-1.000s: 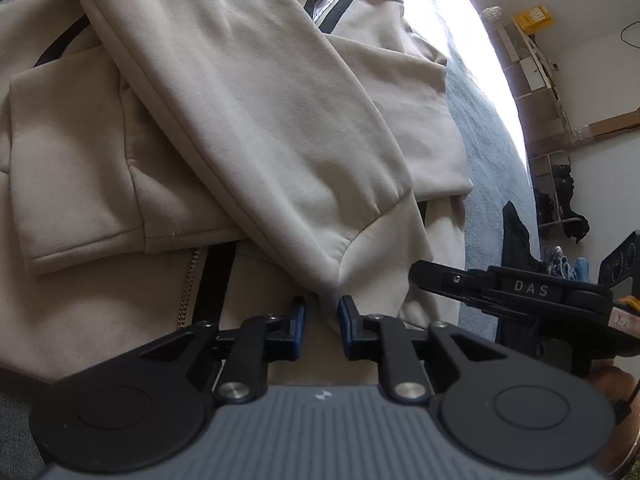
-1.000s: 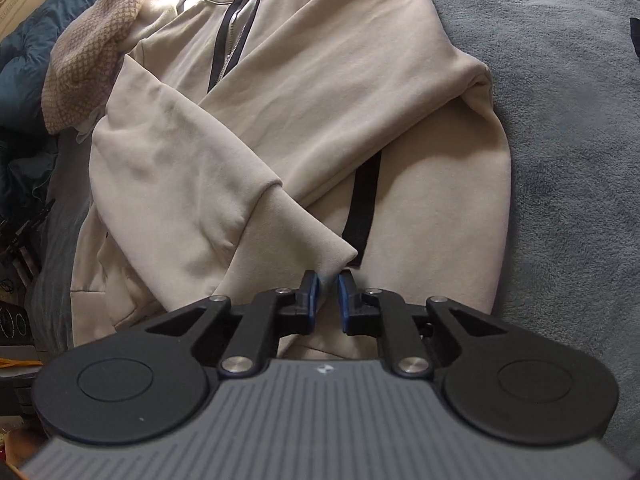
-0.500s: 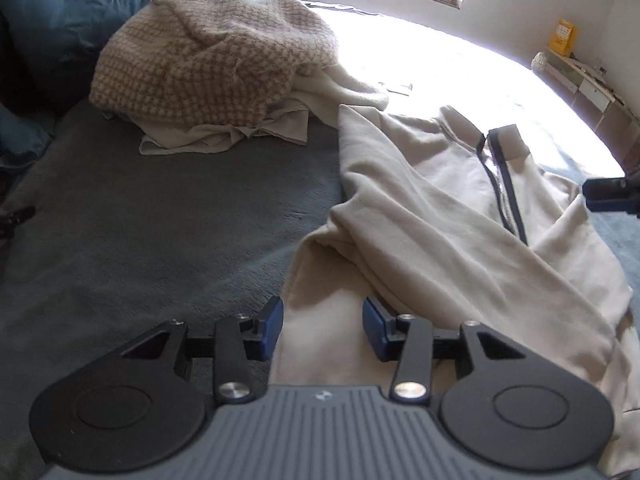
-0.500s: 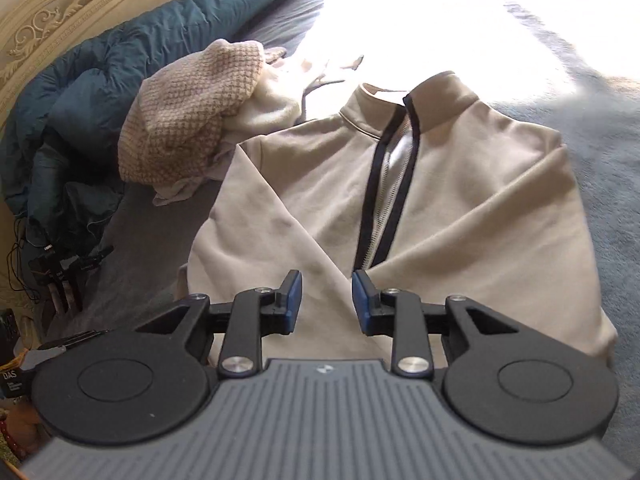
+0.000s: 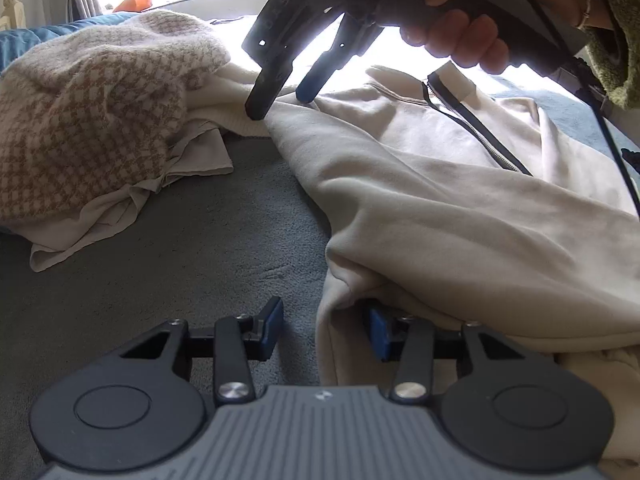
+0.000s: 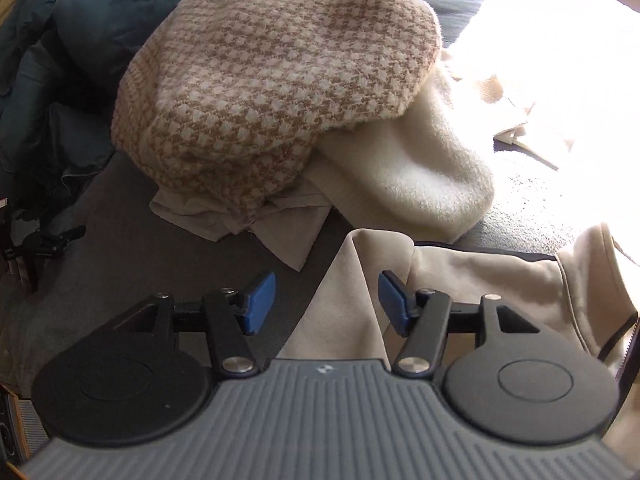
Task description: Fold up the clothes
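A beige zip-neck sweatshirt [image 5: 440, 200] lies on the grey bed cover [image 5: 180, 260] with its sleeves folded across the front. My left gripper [image 5: 324, 332] straddles the garment's near side edge. Its jaws are closing, and the cloth lies between the pads without being pinched. My right gripper [image 5: 284, 100], held by a hand [image 5: 460, 40], hovers over the shoulder corner farther back. In the right wrist view this gripper [image 6: 326, 304] has its jaws opening, with the sweatshirt's shoulder fold [image 6: 360, 280] between the pads and not gripped.
A brown-and-white houndstooth knit [image 5: 88, 112] is heaped on thin pale cloths left of the sweatshirt, with a cream fleece [image 6: 420, 176] beside it. A teal duvet [image 6: 80, 20] bunches at the far left. Strong sunlight washes out the far bed.
Both grippers have left the sleeve cuffs on the sweatshirt's front and swung to its side edge and shoulder. Both sets of jaws, nearly shut before, now stand apart.
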A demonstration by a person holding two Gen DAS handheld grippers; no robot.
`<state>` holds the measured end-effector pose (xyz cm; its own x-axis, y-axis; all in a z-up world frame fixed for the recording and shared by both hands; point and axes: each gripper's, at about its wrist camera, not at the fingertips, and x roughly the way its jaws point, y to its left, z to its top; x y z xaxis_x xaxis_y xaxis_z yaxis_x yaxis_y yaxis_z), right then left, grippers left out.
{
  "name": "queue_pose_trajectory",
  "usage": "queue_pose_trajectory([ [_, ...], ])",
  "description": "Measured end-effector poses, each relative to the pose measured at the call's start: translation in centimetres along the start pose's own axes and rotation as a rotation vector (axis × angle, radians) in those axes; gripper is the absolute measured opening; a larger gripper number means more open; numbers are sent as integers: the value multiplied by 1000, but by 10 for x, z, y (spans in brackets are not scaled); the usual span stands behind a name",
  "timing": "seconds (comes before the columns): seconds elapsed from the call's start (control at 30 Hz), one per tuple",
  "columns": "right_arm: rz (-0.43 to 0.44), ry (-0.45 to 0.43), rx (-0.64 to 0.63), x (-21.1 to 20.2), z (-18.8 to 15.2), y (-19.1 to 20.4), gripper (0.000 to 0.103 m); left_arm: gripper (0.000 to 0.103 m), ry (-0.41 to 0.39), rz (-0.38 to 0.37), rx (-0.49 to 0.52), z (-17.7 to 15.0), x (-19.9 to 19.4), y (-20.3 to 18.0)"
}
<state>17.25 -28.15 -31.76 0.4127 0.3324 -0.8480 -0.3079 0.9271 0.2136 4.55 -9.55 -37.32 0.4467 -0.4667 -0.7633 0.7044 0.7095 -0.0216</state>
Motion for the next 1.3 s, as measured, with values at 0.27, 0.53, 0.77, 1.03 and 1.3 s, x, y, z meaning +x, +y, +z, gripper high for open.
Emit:
queue_pose_trajectory([
  [0.27,-82,-45,34,-2,-13,0,3,10,-84,-3,-169,-21,-11,7],
  [0.53,26,-193,414,-14,-43,-58,3,10,-118,-33,-326,-34,-13,28],
  [0.77,24,-169,270,30,-36,-46,5,5,-100,-34,-351,-49,-17,36],
  [1.03,12,-316,264,-49,-34,-49,22,5,-89,-44,-393,-53,-19,40],
  [1.3,-81,-62,-183,1,-65,-6,18,5,-82,-23,-352,-57,-18,34],
])
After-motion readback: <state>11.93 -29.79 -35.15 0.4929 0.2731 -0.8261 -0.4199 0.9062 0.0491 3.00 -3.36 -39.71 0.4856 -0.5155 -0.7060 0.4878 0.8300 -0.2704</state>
